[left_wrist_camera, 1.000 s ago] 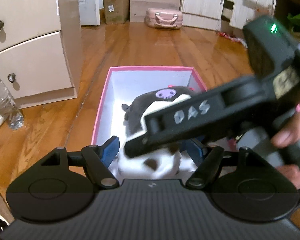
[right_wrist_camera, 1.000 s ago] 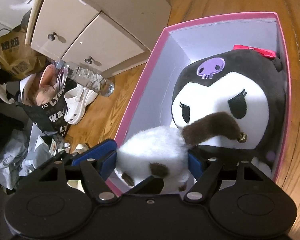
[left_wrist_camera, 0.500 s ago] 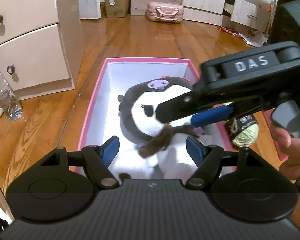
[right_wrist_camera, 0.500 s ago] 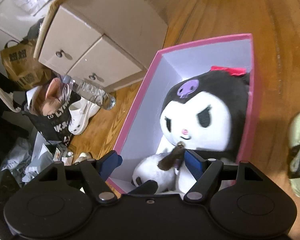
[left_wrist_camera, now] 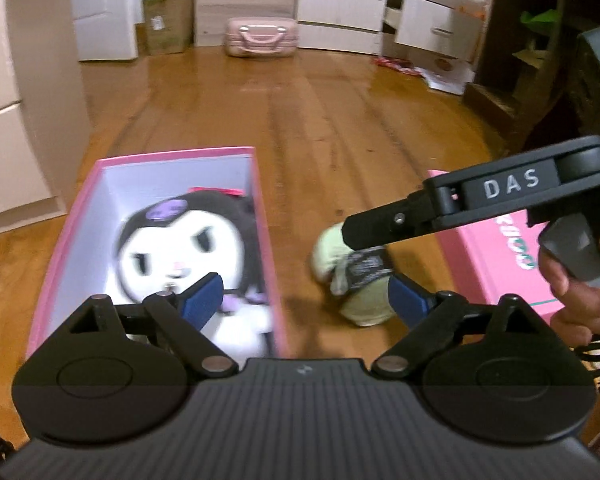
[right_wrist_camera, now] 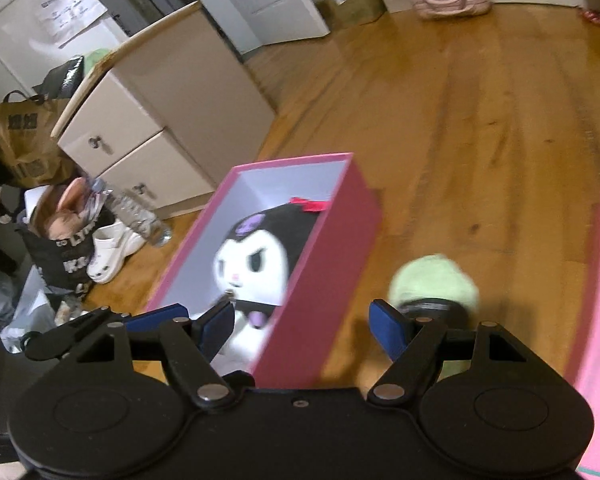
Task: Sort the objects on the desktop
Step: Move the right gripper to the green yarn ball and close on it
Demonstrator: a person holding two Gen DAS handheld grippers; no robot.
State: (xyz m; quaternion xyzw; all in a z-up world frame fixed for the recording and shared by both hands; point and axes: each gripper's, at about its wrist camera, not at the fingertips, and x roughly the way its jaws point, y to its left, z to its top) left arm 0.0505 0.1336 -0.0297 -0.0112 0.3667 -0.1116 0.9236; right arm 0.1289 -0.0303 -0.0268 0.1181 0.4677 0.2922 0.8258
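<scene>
One plush inside pink box

A: The floor looks like varnished wood, glossy, with long plank grain. And the pink box?

B: Matt card, white and smooth inside. The plush toy in it is soft, fuzzy cloth.

A: At its three o'clock?

B: A green yarn ball, fibrous, with a paper band.

Left gripper angles downward, its jaws just opened, nothing between them; right gripper also points down, jaws apart and empty, gripped by a hand
</scene>
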